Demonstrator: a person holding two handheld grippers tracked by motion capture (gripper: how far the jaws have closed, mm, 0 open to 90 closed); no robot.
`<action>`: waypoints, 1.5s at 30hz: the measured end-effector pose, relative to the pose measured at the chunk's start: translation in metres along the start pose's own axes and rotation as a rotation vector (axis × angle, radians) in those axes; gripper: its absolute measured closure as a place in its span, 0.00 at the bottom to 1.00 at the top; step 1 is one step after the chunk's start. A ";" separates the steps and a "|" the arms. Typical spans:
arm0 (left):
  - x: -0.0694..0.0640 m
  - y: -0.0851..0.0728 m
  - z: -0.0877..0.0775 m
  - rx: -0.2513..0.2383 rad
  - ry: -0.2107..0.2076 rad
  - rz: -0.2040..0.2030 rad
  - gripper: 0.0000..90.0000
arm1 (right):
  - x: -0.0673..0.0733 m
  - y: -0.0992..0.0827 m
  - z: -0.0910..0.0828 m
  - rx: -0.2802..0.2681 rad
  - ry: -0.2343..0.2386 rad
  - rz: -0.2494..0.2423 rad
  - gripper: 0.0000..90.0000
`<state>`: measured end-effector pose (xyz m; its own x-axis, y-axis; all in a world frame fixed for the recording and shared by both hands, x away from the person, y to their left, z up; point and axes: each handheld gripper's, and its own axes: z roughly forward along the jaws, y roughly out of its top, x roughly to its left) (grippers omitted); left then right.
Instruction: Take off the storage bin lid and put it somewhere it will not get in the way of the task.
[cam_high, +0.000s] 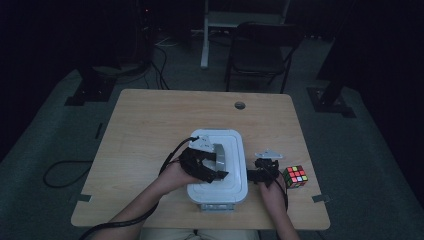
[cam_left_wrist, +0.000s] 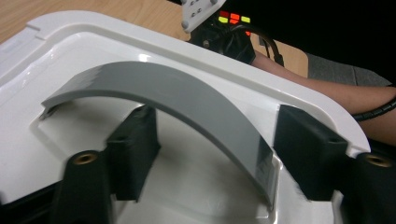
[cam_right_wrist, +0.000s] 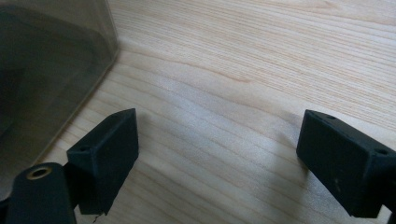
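Observation:
A white plastic box (cam_high: 231, 190) with a lid (cam_left_wrist: 70, 42) stands near the table's front edge. A grey arched handle (cam_left_wrist: 187, 98) rises from the lid (cam_high: 235, 142). My left gripper (cam_high: 214, 169) hovers low over the lid, open, and its jaws stand on either side of the grey handle (cam_high: 220, 155) without clamping it (cam_left_wrist: 219, 161). My right gripper (cam_high: 264, 172) rests just right of the box, open over bare wood (cam_right_wrist: 226, 163), with nothing between its fingers. The box's translucent wall (cam_right_wrist: 46, 70) is at that view's left. A Rubik's cube (cam_high: 295, 176) sits right of the right gripper.
The wooden table (cam_high: 150, 130) has a round cable hole (cam_high: 240, 105) near its far edge. A dark chair (cam_high: 260, 50) and a white stand (cam_high: 205, 35) are on the floor behind it. Cables (cam_high: 60, 172) lie on the floor at the left.

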<state>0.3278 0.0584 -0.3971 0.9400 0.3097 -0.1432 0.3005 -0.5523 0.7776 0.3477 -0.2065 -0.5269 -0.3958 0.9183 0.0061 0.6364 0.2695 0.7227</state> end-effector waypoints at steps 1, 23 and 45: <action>0.000 0.000 0.001 -0.001 -0.002 -0.005 0.38 | 0.000 0.000 0.000 0.000 0.000 0.000 0.14; -0.010 0.004 -0.009 -0.025 -0.049 0.020 0.70 | 0.000 0.000 0.000 -0.001 0.000 -0.002 0.14; -0.011 0.004 -0.056 -0.105 -0.003 0.038 0.74 | 0.000 0.000 0.000 -0.001 0.000 0.000 0.14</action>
<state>0.3098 0.0961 -0.3578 0.9507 0.2882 -0.1143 0.2465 -0.4790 0.8425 0.3478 -0.2065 -0.5269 -0.3957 0.9184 0.0061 0.6359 0.2691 0.7234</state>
